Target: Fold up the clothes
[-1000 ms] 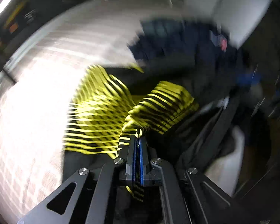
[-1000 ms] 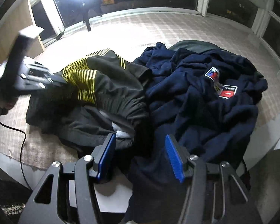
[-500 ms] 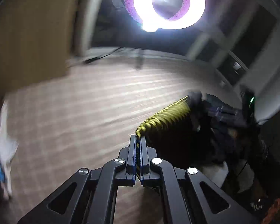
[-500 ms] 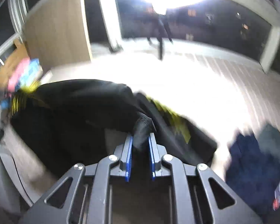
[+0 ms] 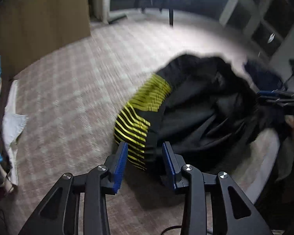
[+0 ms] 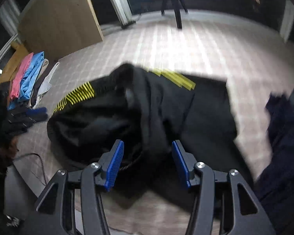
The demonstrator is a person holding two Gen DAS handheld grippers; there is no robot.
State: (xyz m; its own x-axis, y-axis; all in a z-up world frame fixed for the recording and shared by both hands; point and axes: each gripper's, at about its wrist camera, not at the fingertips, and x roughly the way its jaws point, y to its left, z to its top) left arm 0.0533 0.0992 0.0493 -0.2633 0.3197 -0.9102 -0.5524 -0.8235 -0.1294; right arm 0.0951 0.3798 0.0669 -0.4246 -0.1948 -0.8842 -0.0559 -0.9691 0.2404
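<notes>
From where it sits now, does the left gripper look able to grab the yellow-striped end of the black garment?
Probably yes. The left gripper is open, and the yellow-striped end of the black garment lies on the checked cloth right at its fingertips, with nothing between. Motion blur hides the exact gap.

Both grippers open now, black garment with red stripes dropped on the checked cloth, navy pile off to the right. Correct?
One error: the stripes are yellow, not red, as the left wrist view shows on the black garment. Left gripper and right gripper are open, checked cloth underneath, navy pile right.
</notes>
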